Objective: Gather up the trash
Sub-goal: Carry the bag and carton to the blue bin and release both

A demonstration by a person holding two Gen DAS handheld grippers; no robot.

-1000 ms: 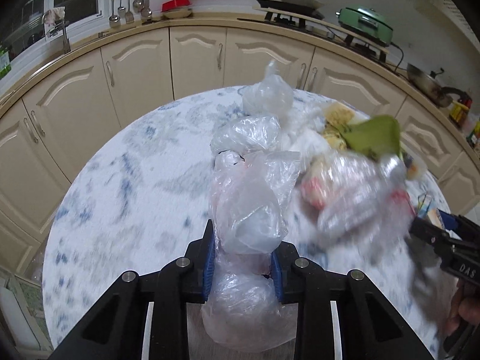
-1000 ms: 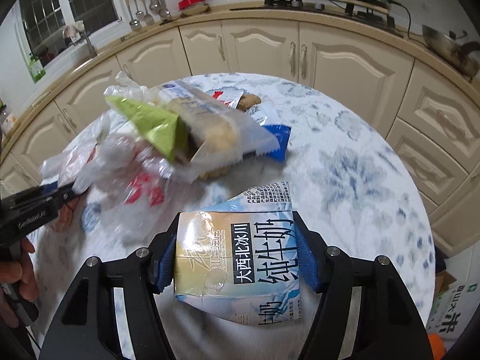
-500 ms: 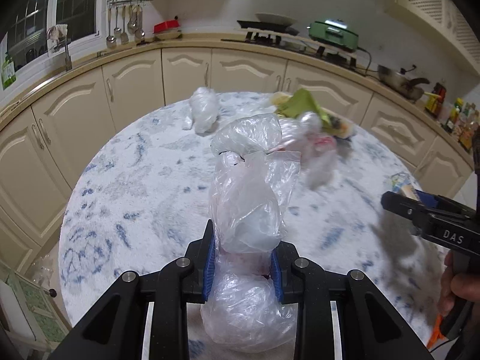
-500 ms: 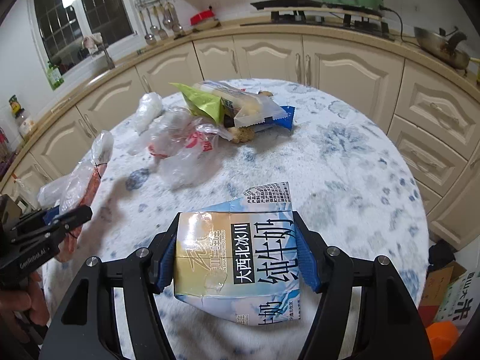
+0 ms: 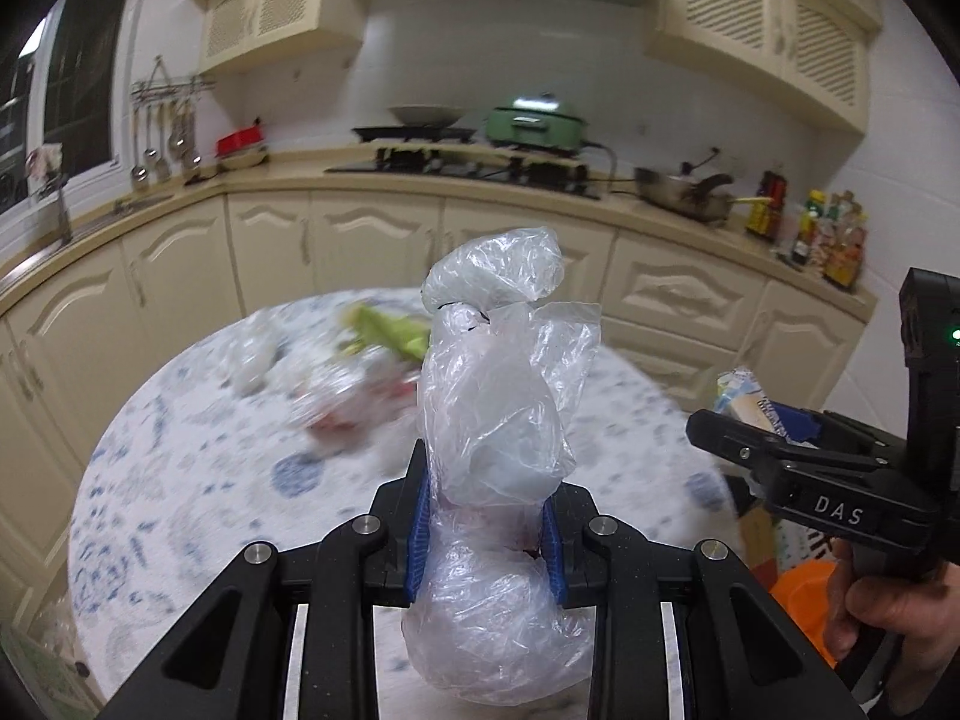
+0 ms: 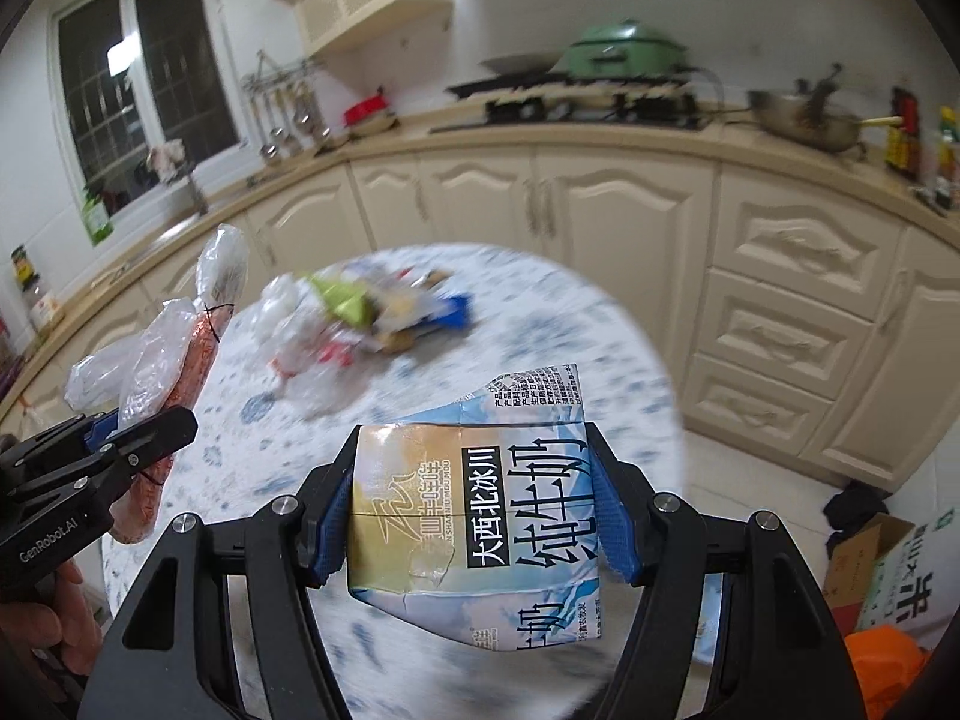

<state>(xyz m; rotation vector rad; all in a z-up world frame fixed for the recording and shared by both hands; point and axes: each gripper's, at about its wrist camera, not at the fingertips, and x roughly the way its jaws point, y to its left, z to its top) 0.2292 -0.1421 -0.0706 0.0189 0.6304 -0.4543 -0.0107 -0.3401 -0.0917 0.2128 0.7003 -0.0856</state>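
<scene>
My left gripper [image 5: 485, 516] is shut on a crumpled clear plastic bag [image 5: 501, 396], held above the near edge of the round table [image 5: 180, 480]. The bag also shows in the right wrist view [image 6: 180, 348], with something reddish inside. My right gripper [image 6: 474, 516] is shut on a flattened milk carton [image 6: 474, 498] with black Chinese lettering. In the left wrist view the right gripper [image 5: 798, 462] sits at the right with the carton [image 5: 744, 396] in it. More trash lies on the table: a pile of wrappers [image 6: 372, 312] with a green packet [image 5: 390, 330].
Cream kitchen cabinets [image 5: 372, 252] curve behind the table. A stove with a green pot [image 5: 534, 126] and a pan [image 5: 684, 192] stand on the counter. A cardboard box [image 6: 888, 564] and something orange [image 6: 882, 660] sit on the floor at right.
Both grippers have pulled back and risen from the table with their loads. The trash pile now looks farther away and the view tilts up toward the wall cabinets.
</scene>
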